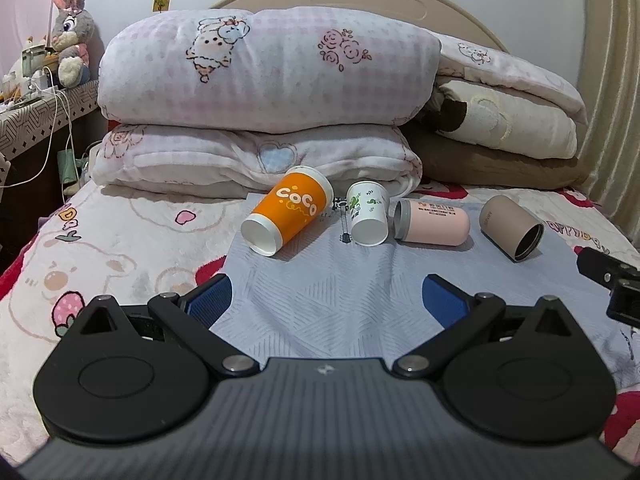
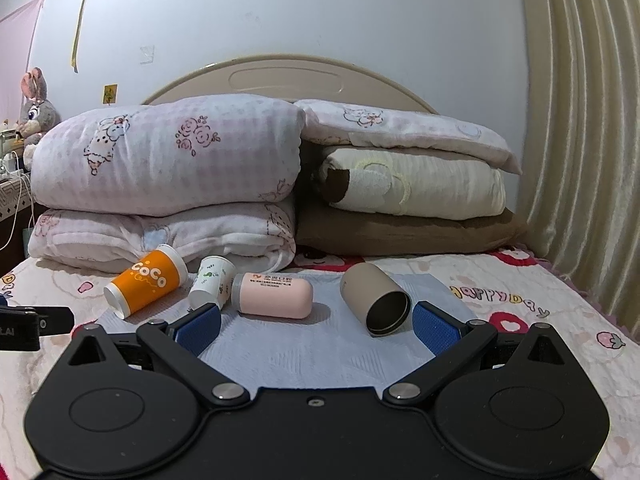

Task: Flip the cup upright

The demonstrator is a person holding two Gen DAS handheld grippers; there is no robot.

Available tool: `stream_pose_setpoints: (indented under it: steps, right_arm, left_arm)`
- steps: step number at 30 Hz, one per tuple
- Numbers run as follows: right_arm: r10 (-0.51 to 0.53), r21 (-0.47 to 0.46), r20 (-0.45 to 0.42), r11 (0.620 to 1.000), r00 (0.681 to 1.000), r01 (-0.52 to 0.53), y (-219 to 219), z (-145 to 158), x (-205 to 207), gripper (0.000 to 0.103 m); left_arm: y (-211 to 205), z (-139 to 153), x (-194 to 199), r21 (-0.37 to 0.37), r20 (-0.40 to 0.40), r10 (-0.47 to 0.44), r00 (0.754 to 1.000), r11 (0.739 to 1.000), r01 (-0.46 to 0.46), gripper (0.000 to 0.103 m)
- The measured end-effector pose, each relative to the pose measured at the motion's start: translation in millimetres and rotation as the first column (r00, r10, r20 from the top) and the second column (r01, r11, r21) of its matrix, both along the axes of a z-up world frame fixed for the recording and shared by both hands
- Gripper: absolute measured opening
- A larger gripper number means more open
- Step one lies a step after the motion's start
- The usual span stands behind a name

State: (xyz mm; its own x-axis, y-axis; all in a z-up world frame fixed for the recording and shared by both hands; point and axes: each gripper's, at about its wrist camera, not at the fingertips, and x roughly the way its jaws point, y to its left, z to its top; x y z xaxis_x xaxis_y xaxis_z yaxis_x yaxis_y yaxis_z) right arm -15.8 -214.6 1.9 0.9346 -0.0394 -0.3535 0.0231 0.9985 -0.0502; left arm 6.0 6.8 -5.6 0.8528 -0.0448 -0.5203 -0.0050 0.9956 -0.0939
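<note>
Several cups lie on their sides on a pale blue cloth [image 1: 320,280] on the bed: an orange "CoCo" paper cup [image 1: 288,210] [image 2: 146,284], a small white paper cup [image 1: 368,214] [image 2: 212,282], a pink cup [image 1: 432,222] [image 2: 274,294] and a tan cup [image 1: 510,226] [image 2: 374,298] with its dark mouth toward me. My left gripper [image 1: 326,300] is open and empty, short of the cups. My right gripper [image 2: 318,328] is open and empty, its right pad [image 2: 434,328] just beside the tan cup's mouth.
Folded pink quilts [image 1: 264,92] and a cream and brown pile [image 2: 412,196] are stacked just behind the cups against the headboard. A bedside shelf with a plush rabbit [image 1: 72,32] and cables stands at the left. Curtains [image 2: 580,140] hang at the right.
</note>
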Motion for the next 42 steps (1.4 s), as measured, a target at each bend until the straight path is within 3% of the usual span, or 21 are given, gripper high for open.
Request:
stream_pose_setpoints:
  steps: [42]
  right_arm:
    - [0.002, 0.008, -0.076, 1.000, 0.997, -0.001, 0.5, -3.3, 6.9, 0.103]
  left_arm:
    - [1.2, -3.9, 1.0, -0.012, -0.028, -0.009, 1.000, 1.000, 0.008, 0.103]
